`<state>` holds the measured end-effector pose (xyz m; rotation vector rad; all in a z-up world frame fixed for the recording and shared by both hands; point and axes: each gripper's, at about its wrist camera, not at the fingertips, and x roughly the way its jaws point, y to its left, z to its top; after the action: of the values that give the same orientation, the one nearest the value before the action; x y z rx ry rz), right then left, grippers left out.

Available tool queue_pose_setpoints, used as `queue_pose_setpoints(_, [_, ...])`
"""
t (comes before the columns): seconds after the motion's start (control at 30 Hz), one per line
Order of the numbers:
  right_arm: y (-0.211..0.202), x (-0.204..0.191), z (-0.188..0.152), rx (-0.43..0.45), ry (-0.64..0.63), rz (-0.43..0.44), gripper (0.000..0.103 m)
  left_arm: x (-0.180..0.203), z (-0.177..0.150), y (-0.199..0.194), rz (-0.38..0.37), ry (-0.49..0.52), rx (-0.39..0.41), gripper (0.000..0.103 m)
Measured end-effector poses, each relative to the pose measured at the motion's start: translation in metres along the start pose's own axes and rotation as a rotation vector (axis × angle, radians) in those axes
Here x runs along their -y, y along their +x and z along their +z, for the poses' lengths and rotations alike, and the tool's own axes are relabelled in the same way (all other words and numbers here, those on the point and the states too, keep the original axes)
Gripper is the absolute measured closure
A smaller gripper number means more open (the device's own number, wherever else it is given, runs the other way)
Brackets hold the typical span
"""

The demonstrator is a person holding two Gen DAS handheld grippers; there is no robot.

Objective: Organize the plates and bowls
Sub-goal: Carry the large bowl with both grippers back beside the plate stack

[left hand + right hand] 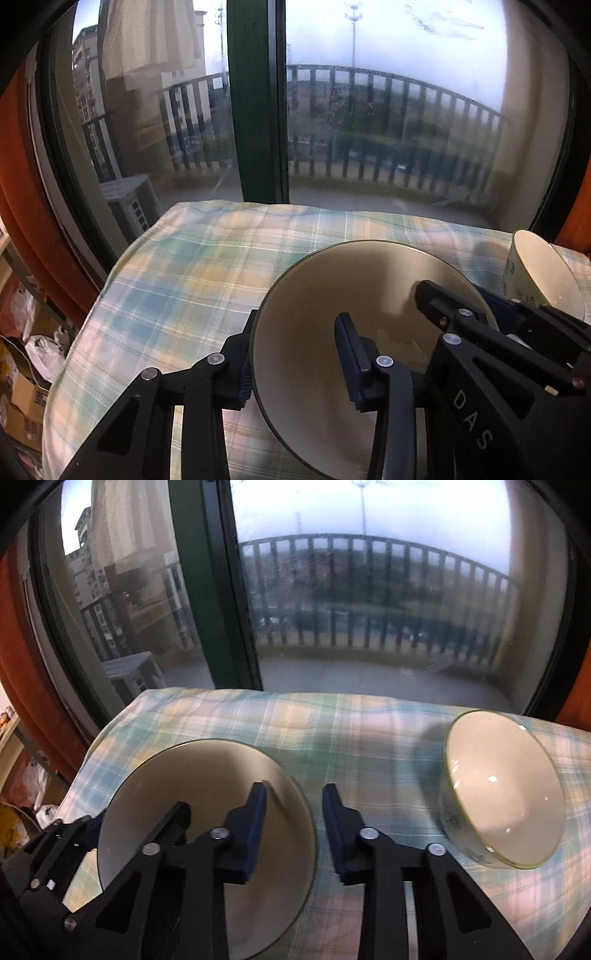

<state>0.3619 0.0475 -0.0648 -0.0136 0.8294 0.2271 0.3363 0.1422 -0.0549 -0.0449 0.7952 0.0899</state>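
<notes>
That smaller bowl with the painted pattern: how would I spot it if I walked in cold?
Start at the checked cloth in front of the big window. Two dishes sit on it; look to the right-hand one. That is the patterned bowl, small, deep and tipped, unlike the wide plain bowl both grippers flank.

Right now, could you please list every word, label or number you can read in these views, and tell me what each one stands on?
"DAS": pale letters on the black body of the right gripper, seen at the lower right of the left wrist view; it may run on out of frame.
Green markings on the outside of the small white bowl: a pattern, too blurred to read as text.
Nothing else is readable.
</notes>
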Motion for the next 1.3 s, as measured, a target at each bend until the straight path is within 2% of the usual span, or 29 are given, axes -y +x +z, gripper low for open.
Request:
queue_pose_setpoints(0.03, [0.002, -0.001, 0.000, -0.003, 0.001, 0.009, 0.075, 0.001, 0.000, 0.000, 0.023, 0.005, 0.001, 0.070])
queue_pose_setpoints(0.1, [0.001, -0.003, 0.000, -0.001, -0.014, -0.017, 0.078, 0.002, -0.001, -0.002, 0.032, 0.012, 0.004, 0.070])
queue_pose_setpoints(0.67, [-0.030, 0.005, -0.013, -0.052, -0.065, -0.064, 0.079, 0.014, -0.018, -0.034, -0.010, 0.014, -0.038, 0.070])
queue_pose_setpoints(0.97, [-0.071, -0.007, -0.020, -0.018, -0.098, -0.053, 0.079, 0.007, -0.024, -0.074, 0.005, 0.003, 0.015, 0.070])
queue_pose_setpoints(1.3, [-0.122, -0.006, -0.036, 0.029, -0.102, -0.053, 0.079, 0.012, -0.042, -0.119, -0.014, 0.006, 0.059, 0.070])
